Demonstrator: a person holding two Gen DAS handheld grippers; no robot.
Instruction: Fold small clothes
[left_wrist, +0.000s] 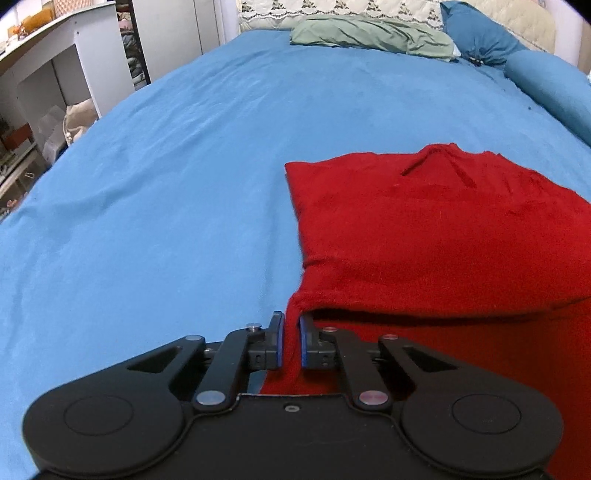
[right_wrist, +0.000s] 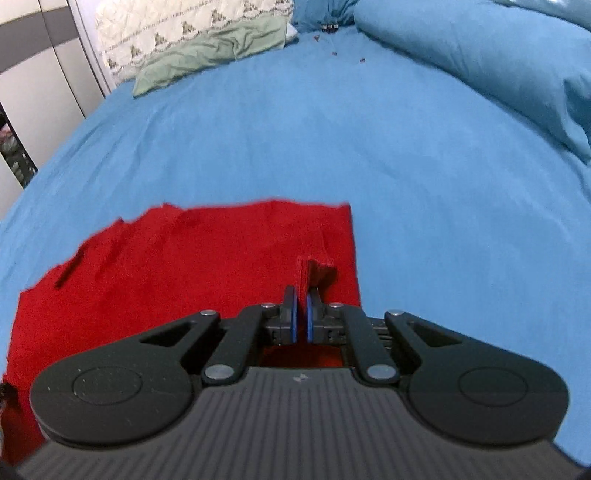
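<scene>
1. Nearest the left lens, the left gripper (left_wrist: 291, 334) pinches a lifted corner of the red garment (left_wrist: 424, 229); its jaws are clenched on a thin ridge of cloth that runs up between them.
2. Nearest the right lens, the right gripper (right_wrist: 301, 314) likewise grasps the opposite near corner, a small bunched tab of red cloth standing up between its closed jaws.
3. Beyond both grippers the garment lies on the blue bedsheet (left_wrist: 166, 184), its far part flat, with a V-shaped neckline at the far edge; the near hem is raised off the lower layer in the left view.
4. Step in hand, as judged: a lengthwise fold, with the near hem held at both corners. The next move calls for carrying both corners forward together, level and taut, to lay the hem over the far edge, then releasing.
5. Farther off, a green pillow (left_wrist: 369, 37) and blue pillows (left_wrist: 480, 37) lie at the head of the bed, well apart from the garment; a white desk (left_wrist: 66, 55) stands off the left side.
6. Nothing lies in the fold path; uneven pull between the corners is the likeliest risk.
</scene>
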